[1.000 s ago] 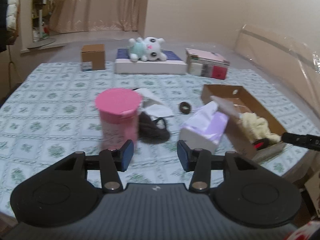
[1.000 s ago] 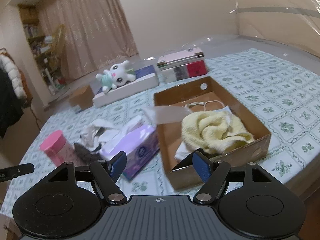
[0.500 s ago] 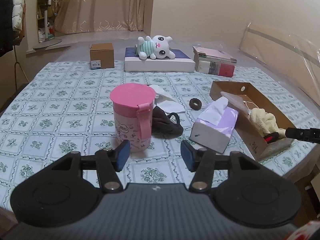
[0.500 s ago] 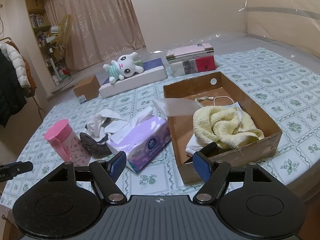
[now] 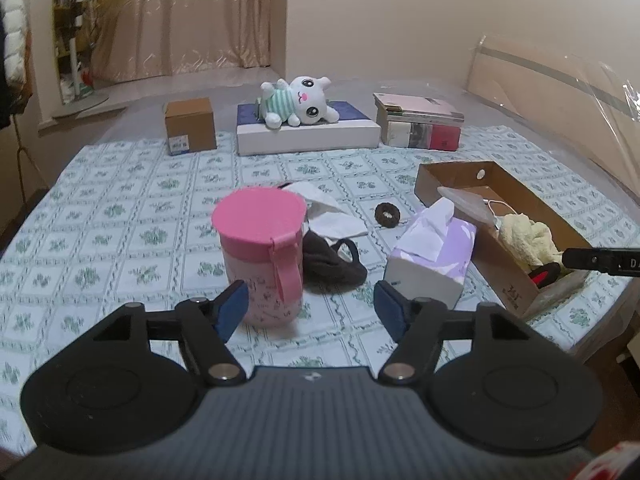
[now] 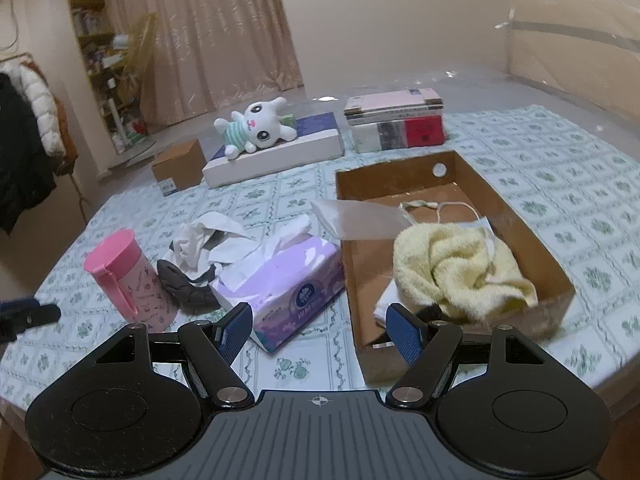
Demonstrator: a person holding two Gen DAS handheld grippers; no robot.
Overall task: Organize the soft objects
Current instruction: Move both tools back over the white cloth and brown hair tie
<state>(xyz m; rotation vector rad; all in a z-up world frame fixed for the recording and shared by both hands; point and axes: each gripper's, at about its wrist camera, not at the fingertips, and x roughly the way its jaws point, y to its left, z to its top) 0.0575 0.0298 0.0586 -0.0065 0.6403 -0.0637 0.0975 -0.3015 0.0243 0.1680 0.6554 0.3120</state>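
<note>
A brown cardboard box [image 6: 516,216] holds a yellow towel [image 6: 460,264], also seen in the left wrist view [image 5: 528,236]. A dark cloth [image 5: 332,264] and white cloths [image 5: 328,216] lie beside a pink cup [image 5: 260,252]. A purple tissue pack [image 6: 288,280] lies left of the box. A white plush toy [image 5: 300,100] lies on a flat white box at the back. My left gripper [image 5: 312,310] is open and empty, just before the cup. My right gripper [image 6: 320,330] is open and empty, at the box's near corner.
A small brown hair ring [image 5: 387,215] lies mid-table. A small cardboard box [image 5: 190,126] and a stack of books [image 5: 420,126] stand at the back. The table edge runs along the right and front. A clear plastic sheet covers the headboard on the right.
Both grippers pulled back and rose a little, so the cup, tissue pack and box now show in fuller view. Both stayed open. Nothing on the table moved.
</note>
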